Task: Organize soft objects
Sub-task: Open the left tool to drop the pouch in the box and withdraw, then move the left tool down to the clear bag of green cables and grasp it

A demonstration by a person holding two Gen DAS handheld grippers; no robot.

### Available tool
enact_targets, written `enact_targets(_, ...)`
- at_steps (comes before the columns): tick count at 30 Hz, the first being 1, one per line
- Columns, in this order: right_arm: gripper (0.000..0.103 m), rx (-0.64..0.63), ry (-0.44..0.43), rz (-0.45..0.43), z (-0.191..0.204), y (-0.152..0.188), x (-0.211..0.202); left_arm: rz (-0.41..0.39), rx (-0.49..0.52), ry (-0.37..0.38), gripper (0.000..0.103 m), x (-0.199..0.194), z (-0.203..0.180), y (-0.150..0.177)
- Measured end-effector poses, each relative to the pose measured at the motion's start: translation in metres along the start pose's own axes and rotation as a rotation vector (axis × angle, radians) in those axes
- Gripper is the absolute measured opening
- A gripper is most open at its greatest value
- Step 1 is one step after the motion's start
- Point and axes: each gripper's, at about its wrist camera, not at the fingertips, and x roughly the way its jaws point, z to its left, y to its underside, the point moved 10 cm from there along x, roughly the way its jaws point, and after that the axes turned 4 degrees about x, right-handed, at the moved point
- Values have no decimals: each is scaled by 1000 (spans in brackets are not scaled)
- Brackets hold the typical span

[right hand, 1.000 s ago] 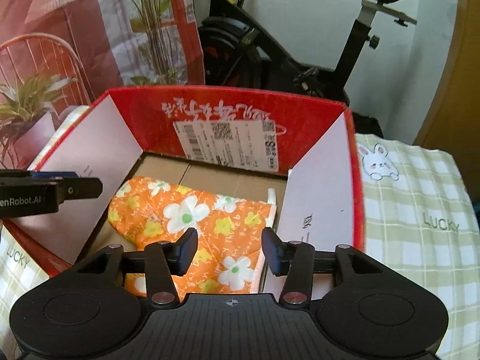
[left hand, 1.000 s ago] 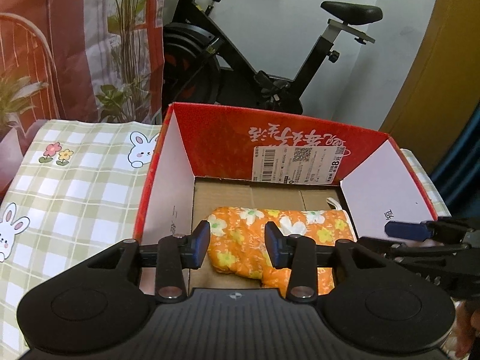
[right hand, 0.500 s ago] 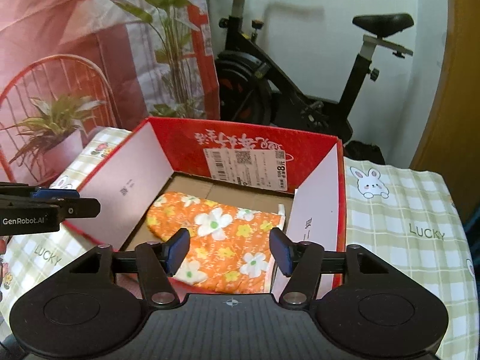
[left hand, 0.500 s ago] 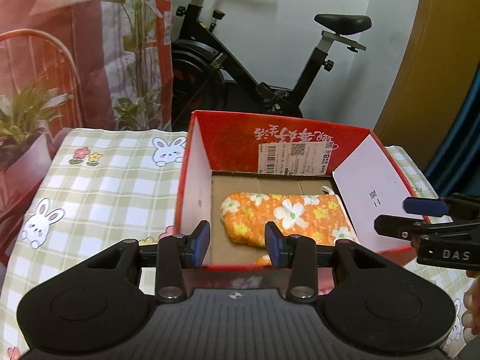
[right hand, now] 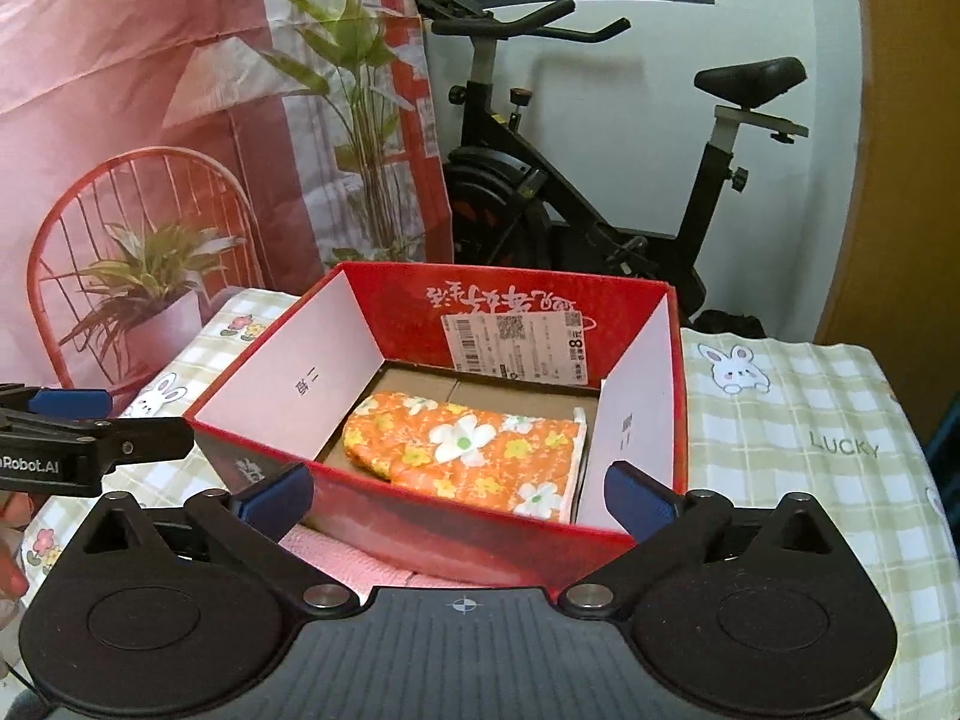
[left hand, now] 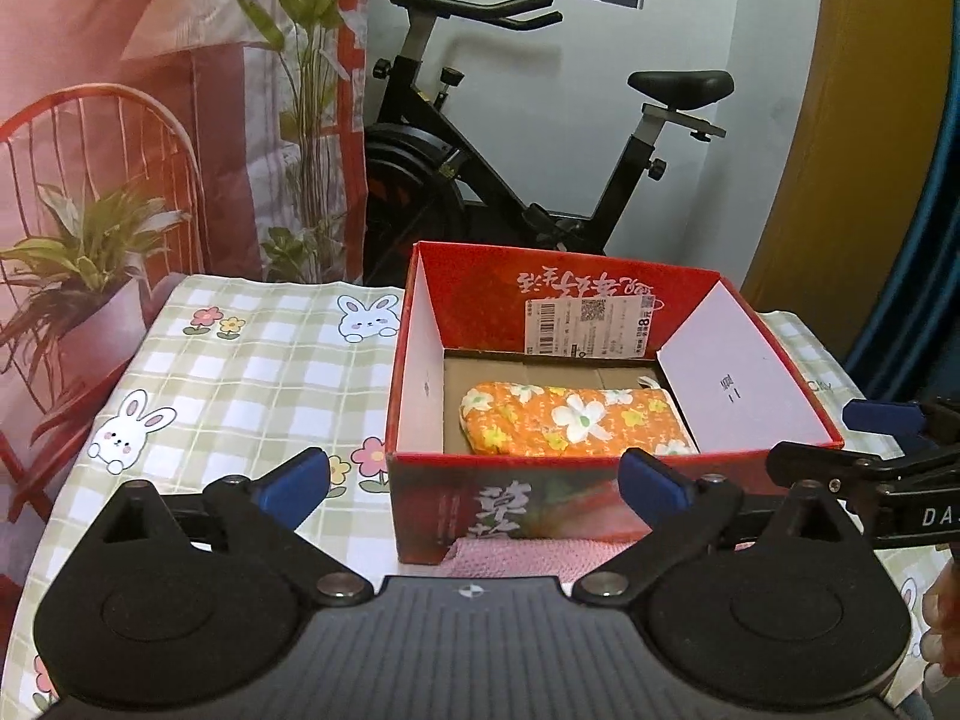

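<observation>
On the table we see a red cardboard box with its top flaps standing up, so it is open to us. The far flap carries a white printed label. On the brown bottom of the box lies one orange oven mitt with white and yellow flowers; it lies flat, and in the right wrist view its cuff end with the white edge reaches close to the right inner wall. We see nothing else inside the box.

Just in front of the box, touching its near wall, there is a pink soft cloth on the checked tablecloth with rabbits and flowers. Only a part of it shows, the rest is hidden behind the gripper bodies.

Our left gripper stands in front of the near wall of the box. Its jaws have just been opening and now they are spread wide, with nothing between the blue pads. Our right gripper is the same: its jaws have just been opening, they are fully apart, and they hold nothing. The two grippers are side by side, and each one appears at the edge of the other's view. Neither one touches the mitt; both are outside the box, above its near edge and the pink cloth.
</observation>
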Motion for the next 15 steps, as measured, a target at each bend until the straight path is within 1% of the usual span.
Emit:
enact_targets(4,103,18,7,-12,-1,9,-6,-8,14,-16,103,-7,-3,8)
enact_targets(10,103,28,15,-27,-2,24,-12,-15,35,-8,103,-14,-10,22)
enact_targets(15,103,20,8,-23,1,40,-16,-8,30,-4,103,-17,-14,34)
